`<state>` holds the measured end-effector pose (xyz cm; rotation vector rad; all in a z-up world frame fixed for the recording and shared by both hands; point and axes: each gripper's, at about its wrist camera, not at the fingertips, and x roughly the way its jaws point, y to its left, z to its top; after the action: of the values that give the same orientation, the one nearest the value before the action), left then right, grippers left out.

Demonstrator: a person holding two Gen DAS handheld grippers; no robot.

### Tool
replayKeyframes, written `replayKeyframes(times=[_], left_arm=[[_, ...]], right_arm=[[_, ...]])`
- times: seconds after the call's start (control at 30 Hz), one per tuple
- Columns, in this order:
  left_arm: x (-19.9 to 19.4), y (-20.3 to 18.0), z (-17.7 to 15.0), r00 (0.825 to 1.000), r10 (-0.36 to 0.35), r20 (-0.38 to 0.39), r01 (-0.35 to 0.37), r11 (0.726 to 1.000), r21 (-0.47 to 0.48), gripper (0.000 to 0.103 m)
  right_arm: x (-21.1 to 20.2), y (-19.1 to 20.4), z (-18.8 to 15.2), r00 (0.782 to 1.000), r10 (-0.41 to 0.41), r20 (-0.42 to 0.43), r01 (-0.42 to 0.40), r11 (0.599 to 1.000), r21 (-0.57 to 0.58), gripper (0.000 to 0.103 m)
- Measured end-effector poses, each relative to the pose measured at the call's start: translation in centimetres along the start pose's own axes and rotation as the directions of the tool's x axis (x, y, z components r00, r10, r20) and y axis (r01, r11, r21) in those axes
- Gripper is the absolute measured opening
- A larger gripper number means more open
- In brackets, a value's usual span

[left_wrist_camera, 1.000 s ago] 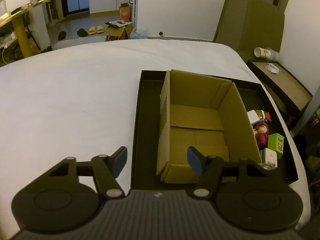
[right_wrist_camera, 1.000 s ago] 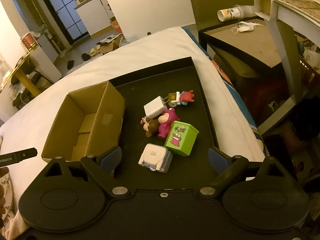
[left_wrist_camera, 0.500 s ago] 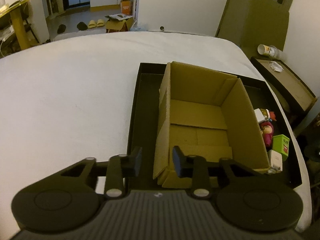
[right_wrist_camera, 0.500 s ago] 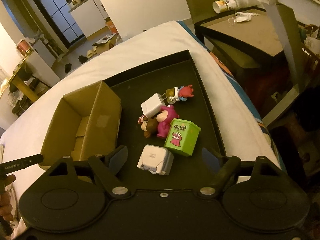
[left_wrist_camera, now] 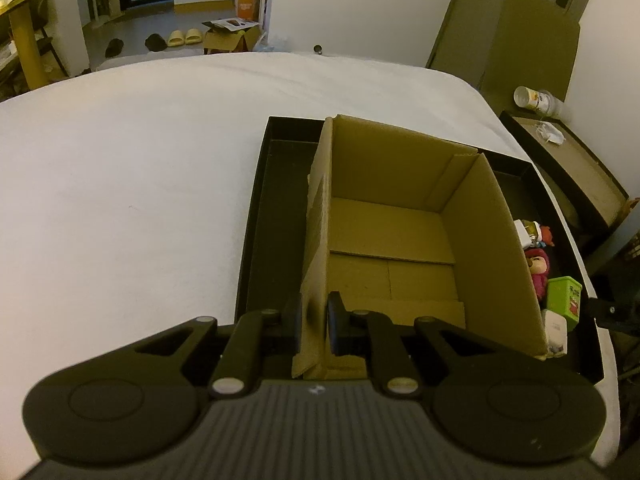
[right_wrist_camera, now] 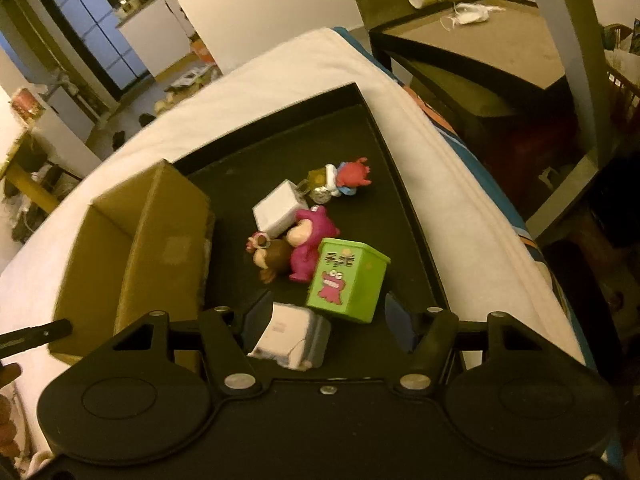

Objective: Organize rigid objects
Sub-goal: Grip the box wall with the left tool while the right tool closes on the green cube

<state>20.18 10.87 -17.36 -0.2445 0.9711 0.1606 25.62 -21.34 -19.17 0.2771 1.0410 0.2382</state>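
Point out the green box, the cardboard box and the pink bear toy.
green box [right_wrist_camera: 344, 280]: right wrist view, on its front face with the cartoon.
cardboard box [left_wrist_camera: 392, 236]: left wrist view, on its inner floor.
pink bear toy [right_wrist_camera: 306, 252]: right wrist view, on its body.

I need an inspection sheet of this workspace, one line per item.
Surface: white bed bearing a black tray.
Job's things: empty cardboard box on the tray; beside it green box, white cube, white block, pink toy, brown toy, red toy.
Clutter: nothing seen.
Grippers: left gripper shut on the box wall; right gripper closing, white cube between the jaws.
Cables: nothing seen.
Surroundings: side table, slippers.
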Motion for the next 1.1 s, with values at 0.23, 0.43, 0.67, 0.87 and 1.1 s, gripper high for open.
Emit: replayKeyframes(times=[0.23, 0.43, 0.67, 0.87, 1.1], left_arm=[[1.0, 0.0, 0.1, 0.999, 0.021, -0.048, -0.021, 1.000, -0.005, 0.012], [1.2, 0.0, 0.1, 0.997, 0.024, -0.070, -0.025, 1.000, -0.008, 0.011], [0.8, 0.0, -0.1, 0.996, 0.030, -0.081, -0.030, 1.000, -0.002, 0.011], [0.1, 0.5, -0.7, 0.995, 0.037, -0.093, -0.038, 0.999, -0.005, 0.011], [0.0, 0.7, -0.4, 0.994, 0.041, -0.101, -0.042, 0.999, -0.003, 0.012]], right_arm=[[1.8, -1.2, 0.5, 1.000, 0.010, -0.015, -0.008, 0.996, 0.087, 0.062], [2.6, -1.6, 0.8, 1.000, 0.014, -0.022, -0.012, 0.993, 0.115, 0.062], [3.6, -2.0, 1.1, 0.999, 0.008, -0.033, -0.003, 0.991, 0.135, 0.059], [3.9, -1.9, 0.9, 0.999, 0.022, -0.038, -0.017, 0.992, 0.126, 0.048], [3.5, -2.0, 0.6, 0.998, 0.019, -0.056, -0.011, 0.992, 0.125, 0.047]])
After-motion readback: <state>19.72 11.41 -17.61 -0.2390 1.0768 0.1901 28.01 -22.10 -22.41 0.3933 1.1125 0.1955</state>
